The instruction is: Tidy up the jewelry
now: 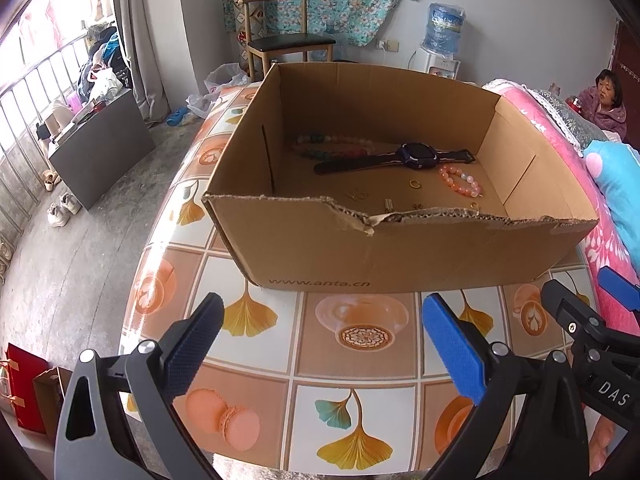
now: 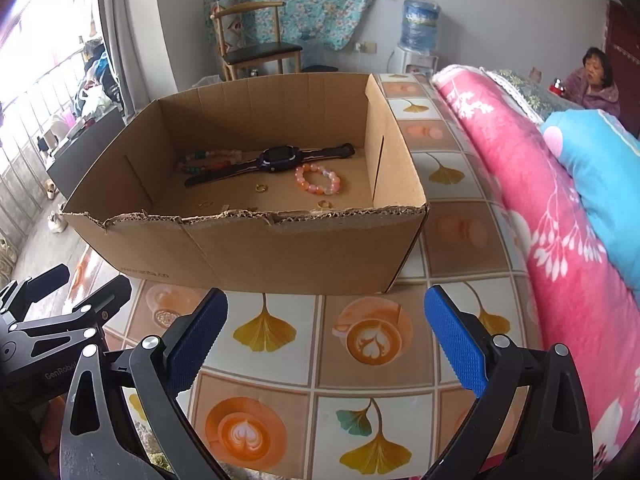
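jewelry in box, both jaws released

left gripper (image 1: 320, 344) and right gripper (image 2: 326, 340) low over the bench (image 1: 352, 364), jaws of each spread wide, nothing between them. side by side, with the right gripper's black frame showing at the right edge of the left wrist view, and the left gripper's frame at the left edge of the right wrist view.

straight ahead of both sets of jaws, beyond a strip of bare patterned cloth: open cardboard box (image 1: 400, 252), near wall torn and ragged along the top edge. resting flat on the bench.

inside, on the box floor, past the near wall: dark watch (image 2: 276, 159) laid out lengthwise, strap ends stretched left and right. behind it and to the left, a string of mixed-colour beads (image 2: 204, 160), partly hidden by the strap. ahead-right of the right jaws, a pink bead bracelet (image 2: 318, 180), just this side of the watch. nearer still, small gold rings (image 2: 262, 188) scattered apart, some half hidden by the torn wall.

right of the jaws, beside the bench: pink blanket (image 2: 532, 200) with a blue cushion (image 2: 600, 176) on top. far behind the box, a wooden chair (image 1: 280, 32).
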`<state>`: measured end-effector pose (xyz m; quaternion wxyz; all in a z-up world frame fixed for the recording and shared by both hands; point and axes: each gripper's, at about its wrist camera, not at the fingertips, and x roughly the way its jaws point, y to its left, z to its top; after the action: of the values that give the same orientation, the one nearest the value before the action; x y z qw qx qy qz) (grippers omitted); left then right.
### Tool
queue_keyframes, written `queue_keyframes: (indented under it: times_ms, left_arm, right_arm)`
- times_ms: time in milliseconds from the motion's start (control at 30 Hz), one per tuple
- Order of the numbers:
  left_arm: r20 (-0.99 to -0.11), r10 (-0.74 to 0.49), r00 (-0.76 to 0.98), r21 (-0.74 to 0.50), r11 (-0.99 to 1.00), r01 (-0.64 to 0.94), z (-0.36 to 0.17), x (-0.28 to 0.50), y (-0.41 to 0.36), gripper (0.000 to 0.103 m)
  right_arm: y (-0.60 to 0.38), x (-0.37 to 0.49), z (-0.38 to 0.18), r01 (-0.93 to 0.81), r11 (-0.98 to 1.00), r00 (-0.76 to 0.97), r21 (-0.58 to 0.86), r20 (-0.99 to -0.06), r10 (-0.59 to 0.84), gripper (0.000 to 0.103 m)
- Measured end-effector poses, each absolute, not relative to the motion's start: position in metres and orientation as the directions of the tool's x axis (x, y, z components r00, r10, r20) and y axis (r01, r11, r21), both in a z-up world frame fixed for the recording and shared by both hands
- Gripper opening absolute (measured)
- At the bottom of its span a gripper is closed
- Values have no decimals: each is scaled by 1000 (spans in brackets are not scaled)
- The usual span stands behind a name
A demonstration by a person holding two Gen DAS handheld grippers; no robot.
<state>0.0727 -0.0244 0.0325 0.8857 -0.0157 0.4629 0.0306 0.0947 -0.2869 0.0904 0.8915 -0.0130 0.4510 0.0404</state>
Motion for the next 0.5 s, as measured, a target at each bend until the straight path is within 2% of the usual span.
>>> queue_keyframes:
  times_ms: [500]
  left_arm:
    - [-819, 37, 573, -6, 997, -73, 33, 72, -21, 97]
  right_arm:
    - [-286, 95, 91, -88, 996, 589, 11, -806, 61, 95]
